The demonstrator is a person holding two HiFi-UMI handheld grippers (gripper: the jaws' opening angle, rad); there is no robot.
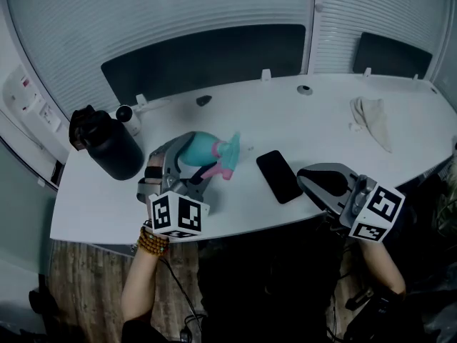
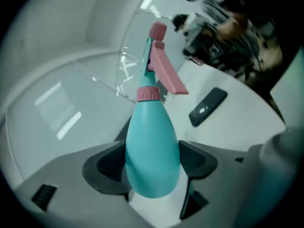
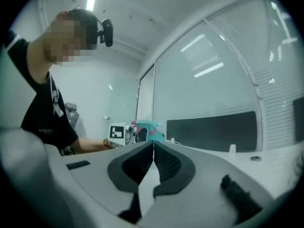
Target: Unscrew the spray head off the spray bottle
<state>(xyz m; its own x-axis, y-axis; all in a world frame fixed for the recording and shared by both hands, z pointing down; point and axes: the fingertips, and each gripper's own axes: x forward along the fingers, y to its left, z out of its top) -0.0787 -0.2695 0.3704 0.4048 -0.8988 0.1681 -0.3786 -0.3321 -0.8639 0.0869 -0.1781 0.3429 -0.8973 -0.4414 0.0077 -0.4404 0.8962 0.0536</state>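
Progress looks slight so far: the pink plastic spray head (image 2: 164,72) is on the teal, pear-shaped plastic spray bottle (image 2: 152,151), and its ribbed pink collar (image 2: 148,93) sits square on the neck with no gap that I can see, so I judge that the unscrewing has not begun. You have the bottle just left of the flat black phone (image 1: 279,176) on the smooth white desk (image 1: 300,120), with its head pointing toward the phone. I cannot tell whether it rests on the desk or hangs a little above it. Your left gripper (image 1: 187,168) has its jaws spread very wide around the bottle's fat lower end, and the dark ribbed pads look to lie against both flanks, so it reads as a hold on the base. Your right gripper (image 1: 325,181) hangs just right of the phone, at the desk's near edge, with its jaws closed tight together and nothing between them. What is left is nearly everything: it must open, come across the phone to the collar or head, take hold and turn while the left keeps the body from spinning. The body is glossy, rounded and tapering, so it could slip or twist in a wide hold. The collar's ridges and the angular trigger should give better purchase. Well left of the phone, beyond the bottle, stands a matte black round jug (image 1: 111,148), and a crumpled pale cloth (image 1: 371,120) lies well to the phone's far right.
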